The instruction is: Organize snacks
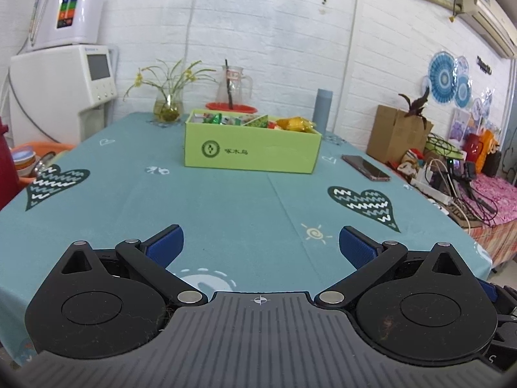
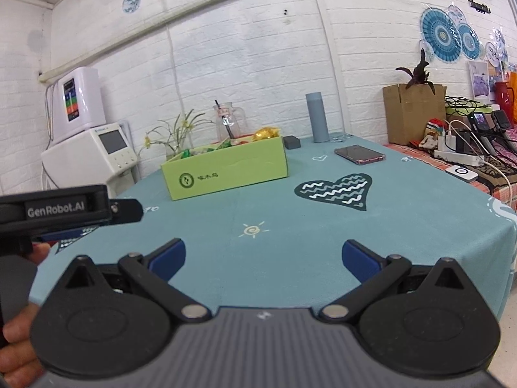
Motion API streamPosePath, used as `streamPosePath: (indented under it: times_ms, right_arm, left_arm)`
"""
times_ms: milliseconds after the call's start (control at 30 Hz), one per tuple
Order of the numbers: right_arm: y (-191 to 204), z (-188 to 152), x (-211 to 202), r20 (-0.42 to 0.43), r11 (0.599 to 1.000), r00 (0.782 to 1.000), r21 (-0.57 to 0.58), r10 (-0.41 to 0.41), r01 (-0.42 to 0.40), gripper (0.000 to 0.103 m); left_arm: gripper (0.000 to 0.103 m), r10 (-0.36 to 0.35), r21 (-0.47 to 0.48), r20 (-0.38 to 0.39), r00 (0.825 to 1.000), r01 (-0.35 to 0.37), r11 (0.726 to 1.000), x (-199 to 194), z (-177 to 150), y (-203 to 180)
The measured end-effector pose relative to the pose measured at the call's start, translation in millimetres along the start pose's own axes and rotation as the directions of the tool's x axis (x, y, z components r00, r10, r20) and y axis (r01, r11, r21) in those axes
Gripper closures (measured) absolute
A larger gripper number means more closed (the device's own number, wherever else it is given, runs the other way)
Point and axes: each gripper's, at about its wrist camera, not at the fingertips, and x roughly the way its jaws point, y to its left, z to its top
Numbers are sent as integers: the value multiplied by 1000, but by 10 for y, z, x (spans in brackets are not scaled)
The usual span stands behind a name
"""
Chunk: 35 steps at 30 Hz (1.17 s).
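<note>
Green box [image 1: 252, 148] on table holds snack pkts [image 1: 295, 123]; both grippers' jaws spread, empty.

This is a room in a home. A round surface [image 1: 226, 200] wears a blue-green cloth with hearts and a little sun on it. On it, behind the green snack box [image 1: 252, 148], stand a glass vase of yellow flowers [image 1: 168, 103] and a glass jug [image 1: 232, 85]. A phone [image 1: 365, 167] lies to the right of the box. Left of the box, by the white brick wall [image 1: 274, 32], stands a white water machine [image 1: 61, 87]. Right of the box sit a cardboard box [image 2: 412, 113], a tangle of chargers [image 2: 458, 148] and blue paper fans [image 2: 449, 35] on the wall.
</note>
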Motion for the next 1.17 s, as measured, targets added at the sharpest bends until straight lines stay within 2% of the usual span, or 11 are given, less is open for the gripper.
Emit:
streamPosePath:
  times_ms: [67, 200, 400, 967, 1033, 1167]
  right_arm:
    - [7, -2, -4, 1, 1000, 1000, -4, -1, 1, 0]
    - [22, -17, 5, -9, 1000, 1000, 1, 11, -11, 0]
    - [30, -26, 17, -17, 1000, 1000, 4, 11, -11, 0]
    - [3, -26, 69, -44, 1000, 999, 20, 14, -13, 0]
    - [5, -31, 77, -48, 1000, 999, 22, 13, -12, 0]
    - [11, -33, 76, -48, 1000, 999, 22, 15, -14, 0]
  left_arm:
    - [10, -1, 6, -6, 1000, 1, 1000, -9, -6, -12]
    - [10, -54, -16, -21, 998, 54, 998, -18, -14, 6]
    - [11, -42, 19, -12, 999, 42, 999, -47, -26, -60]
    - [11, -47, 38, -14, 999, 47, 998, -39, -44, -84]
    - [15, -49, 45, 2, 999, 49, 998, -51, -52, -93]
    - [14, -43, 50, 9, 999, 43, 998, -51, -60, -97]
